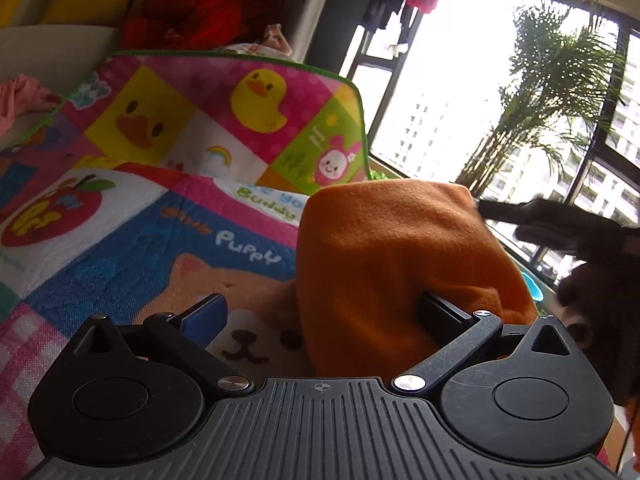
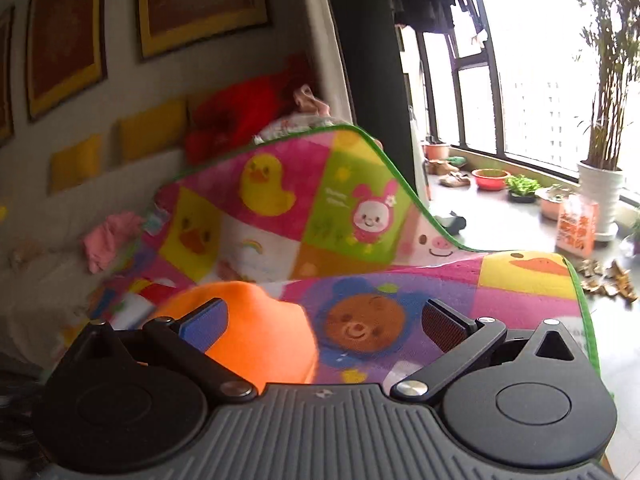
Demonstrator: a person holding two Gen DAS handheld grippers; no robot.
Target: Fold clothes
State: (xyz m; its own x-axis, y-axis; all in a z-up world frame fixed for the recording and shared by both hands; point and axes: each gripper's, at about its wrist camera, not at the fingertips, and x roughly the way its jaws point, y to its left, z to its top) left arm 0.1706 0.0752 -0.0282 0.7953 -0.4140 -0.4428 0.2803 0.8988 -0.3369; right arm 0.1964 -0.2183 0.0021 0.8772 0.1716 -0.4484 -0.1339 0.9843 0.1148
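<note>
We note a pale wall bearing gold-framed pictures, with yellow cushions below. Large dark-framed windows admit strong daylight. Potted palms and small planters stand on the pale floor beside them.

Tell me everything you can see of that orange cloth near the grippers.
The orange cloth looks like soft, fuzzy fleece, plain, with no print in view. It is bunched into a rounded mound on the colourful cartoon play mat. The left gripper is open around part of it, its right finger buried in the fabric. In the right wrist view the cloth sits by the open right gripper, against its left finger.
</note>
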